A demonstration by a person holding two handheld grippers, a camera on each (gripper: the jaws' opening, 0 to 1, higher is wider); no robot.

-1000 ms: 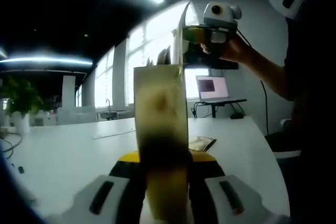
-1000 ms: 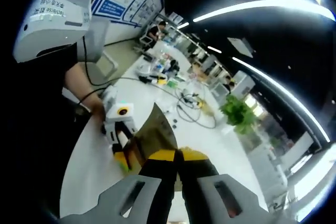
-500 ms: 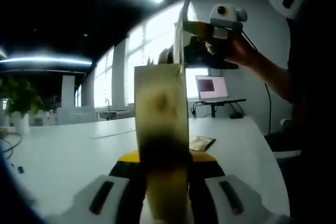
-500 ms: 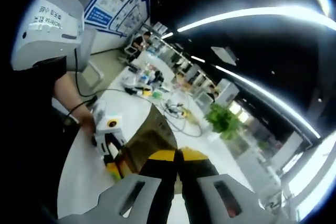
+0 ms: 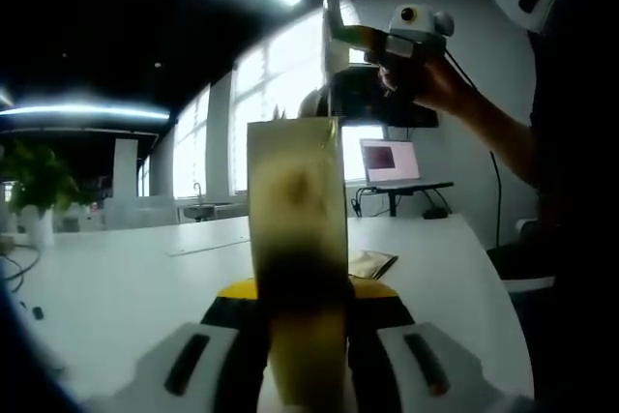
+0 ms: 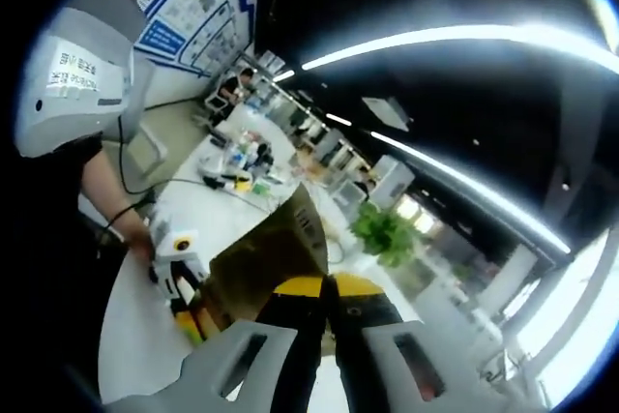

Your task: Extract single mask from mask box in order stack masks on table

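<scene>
**Desk:** While the left gripper [image 5: 298, 292] is clamping the mask box [image 5: 295, 200] between its yellow-tipped jaws, which way is the carton standing?

**Photographer:** It is rising upright out of the jaws, its long axis running away from the camera's base toward the ceiling lights. It is one tan cardboard carton, flat-sided and rectangular, with a dark smudged patch low on the near face. It is hanging above a smooth white surface [image 5: 126, 287].

**Desk:** And the mask?

**Photographer:** One mask [image 5: 333, 16] is showing edge-on as a thin pale strip, standing straight up from the box's top corner. The right gripper [image 5: 338, 55], held in a hand [image 5: 435, 84], is pinching it just above the carton.

**Desk:** What is the right gripper view giving us?

**Photographer:** The right gripper [image 6: 324, 287] is showing its two jaws pressed tight together, no gap between them. Beyond them the mask box [image 6: 266, 253] is slanting up as a brown slab from the left gripper [image 6: 189, 307]. One leafy green plant [image 6: 382, 234] is sitting further back.

**Desk:** Count?

**Photographer:** Two grippers, one box, one mask.
</scene>
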